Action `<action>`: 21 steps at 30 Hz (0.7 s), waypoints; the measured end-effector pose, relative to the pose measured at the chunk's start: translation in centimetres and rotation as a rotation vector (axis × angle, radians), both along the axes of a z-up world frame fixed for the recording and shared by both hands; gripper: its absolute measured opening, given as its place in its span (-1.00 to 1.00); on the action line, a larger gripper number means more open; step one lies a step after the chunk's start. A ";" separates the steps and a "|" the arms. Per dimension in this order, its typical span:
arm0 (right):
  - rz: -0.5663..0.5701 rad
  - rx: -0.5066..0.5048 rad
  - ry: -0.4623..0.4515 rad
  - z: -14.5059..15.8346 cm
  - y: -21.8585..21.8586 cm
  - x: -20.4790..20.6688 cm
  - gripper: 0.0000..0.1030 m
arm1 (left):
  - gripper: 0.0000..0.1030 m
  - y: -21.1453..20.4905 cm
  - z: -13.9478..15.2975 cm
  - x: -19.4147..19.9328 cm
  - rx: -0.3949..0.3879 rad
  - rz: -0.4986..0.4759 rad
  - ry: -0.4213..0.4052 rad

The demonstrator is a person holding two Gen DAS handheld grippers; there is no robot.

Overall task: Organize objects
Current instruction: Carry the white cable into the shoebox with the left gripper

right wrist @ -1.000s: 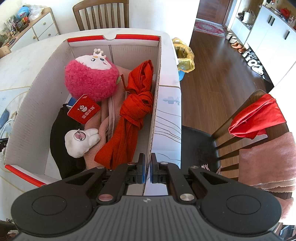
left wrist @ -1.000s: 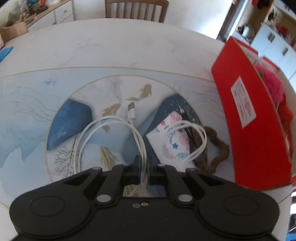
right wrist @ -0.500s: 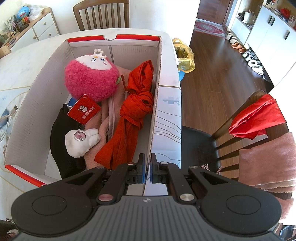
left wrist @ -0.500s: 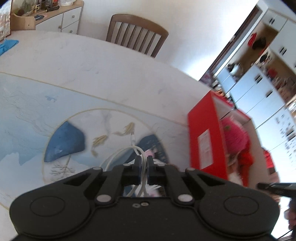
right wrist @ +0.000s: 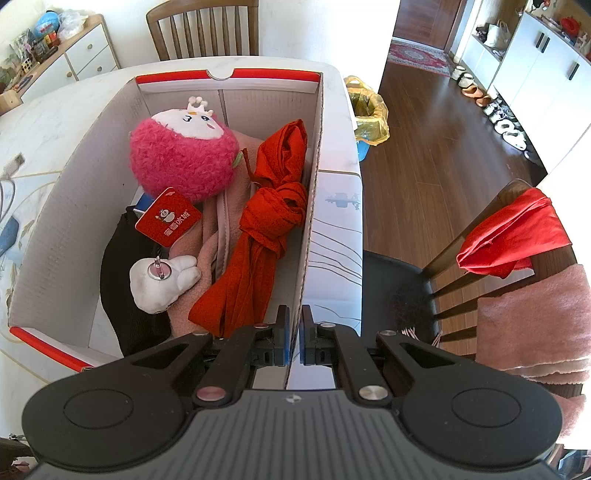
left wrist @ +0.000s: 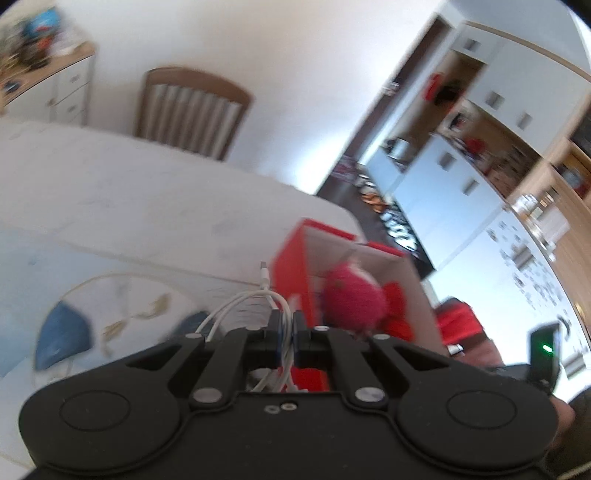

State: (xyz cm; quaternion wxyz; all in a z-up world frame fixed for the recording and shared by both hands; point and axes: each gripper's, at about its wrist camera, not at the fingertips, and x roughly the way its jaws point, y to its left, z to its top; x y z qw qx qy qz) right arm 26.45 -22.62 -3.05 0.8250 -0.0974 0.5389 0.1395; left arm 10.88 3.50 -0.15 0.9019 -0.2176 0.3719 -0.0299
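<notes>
Table: white marble-patterned tabletop (right wrist: 55,122) carried the box, wooden slat-back chair (right wrist: 207,26) behind it.
Box: red-and-white open cardboard box (right wrist: 62,221) held a pink plush toy (right wrist: 184,162) and knotted red cloth (right wrist: 269,229).
Right gripper (right wrist: 293,332): clamped narrowly on the box's right wall.
Left gripper (left wrist: 286,332): pinched shut on a looped white USB cable (left wrist: 236,302), lifted above the table beside the box.

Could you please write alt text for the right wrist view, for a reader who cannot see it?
The right gripper is shut on the side wall of an open red-and-white cardboard box on a pale table. Inside lie a pink plush toy, a knotted red cloth and a small white plush. A wooden chair stands at right.
</notes>
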 end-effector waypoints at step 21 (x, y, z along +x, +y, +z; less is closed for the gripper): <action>0.002 0.000 0.001 -0.1 0.1 0.1 -0.92 | -0.95 -14.0 0.1 5.2 0.155 -0.447 -0.050</action>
